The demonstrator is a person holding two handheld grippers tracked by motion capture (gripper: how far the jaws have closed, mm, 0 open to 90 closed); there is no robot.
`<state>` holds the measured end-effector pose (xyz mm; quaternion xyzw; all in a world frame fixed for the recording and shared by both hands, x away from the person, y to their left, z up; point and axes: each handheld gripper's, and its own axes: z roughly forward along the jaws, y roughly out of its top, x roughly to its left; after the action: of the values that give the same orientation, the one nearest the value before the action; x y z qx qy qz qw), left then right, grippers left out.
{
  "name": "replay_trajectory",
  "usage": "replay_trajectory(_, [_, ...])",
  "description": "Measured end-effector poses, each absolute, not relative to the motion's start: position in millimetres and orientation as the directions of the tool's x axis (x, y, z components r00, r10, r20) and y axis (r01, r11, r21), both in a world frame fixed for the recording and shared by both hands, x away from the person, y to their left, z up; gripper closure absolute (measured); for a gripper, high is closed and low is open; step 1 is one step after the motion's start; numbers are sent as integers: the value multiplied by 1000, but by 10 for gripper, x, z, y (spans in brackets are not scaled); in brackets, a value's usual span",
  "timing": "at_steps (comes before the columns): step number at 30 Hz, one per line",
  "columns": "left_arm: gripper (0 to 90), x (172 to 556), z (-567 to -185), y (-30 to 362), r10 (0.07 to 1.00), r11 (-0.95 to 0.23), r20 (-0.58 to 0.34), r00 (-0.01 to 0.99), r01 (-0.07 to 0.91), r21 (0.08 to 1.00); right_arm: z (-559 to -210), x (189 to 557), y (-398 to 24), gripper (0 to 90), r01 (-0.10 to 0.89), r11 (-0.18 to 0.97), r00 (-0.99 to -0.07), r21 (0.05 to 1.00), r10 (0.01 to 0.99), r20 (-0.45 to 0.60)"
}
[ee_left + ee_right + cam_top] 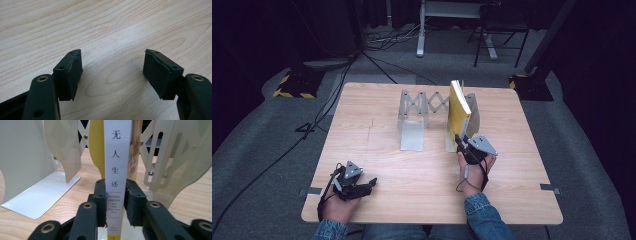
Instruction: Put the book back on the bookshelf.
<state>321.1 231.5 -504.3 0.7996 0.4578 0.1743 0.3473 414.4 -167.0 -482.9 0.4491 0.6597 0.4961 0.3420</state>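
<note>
A yellow book (458,111) with a white spine (117,157) stands upright against the right plate of a metal expandable bookend (422,107) at the middle of the wooden table (377,140). My right gripper (462,142) is shut on the book's spine near its lower end, one black jaw on each side, as the right gripper view shows (115,202). My left gripper (362,186) rests low over the table's front left, open, with bare wood between its pads (113,67).
The bookend's left plate (32,170) and scissor lattice (432,102) stand just left of the book. Cables, a hazard-striped stand base (294,85) and table legs (421,35) are on the grey floor beyond the table.
</note>
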Motion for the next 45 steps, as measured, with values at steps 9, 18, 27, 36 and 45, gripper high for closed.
replay_trajectory(9, [322, 3209, -5042, 2316, 852, -344, -36, 522, 610, 714, -4667, 4033, -1717, 513, 213, 117, -366, 970, 930, -31])
replay_trajectory(18, [320, 3199, -5044, 2317, 854, -348, -26, 519, 608, 714, -4348, 3799, -1904, 438, 188, 131, -400, 973, 915, -46])
replay_trajectory(27, [299, 3171, -5050, 2366, 860, -339, -29, 509, 613, 713, -4159, 3564, -2238, 409, 196, 105, -434, 975, 901, -10])
replay_trajectory(36, [273, 3169, -5044, 2446, 840, -373, -19, 542, 603, 705, -4018, 3411, -2583, 363, 233, 124, -480, 965, 877, 3])
replay_trajectory(45, [266, 3188, -5046, 2464, 833, -380, -18, 553, 597, 707, -4065, 3338, -2931, 338, 284, 205, -511, 937, 859, -33])
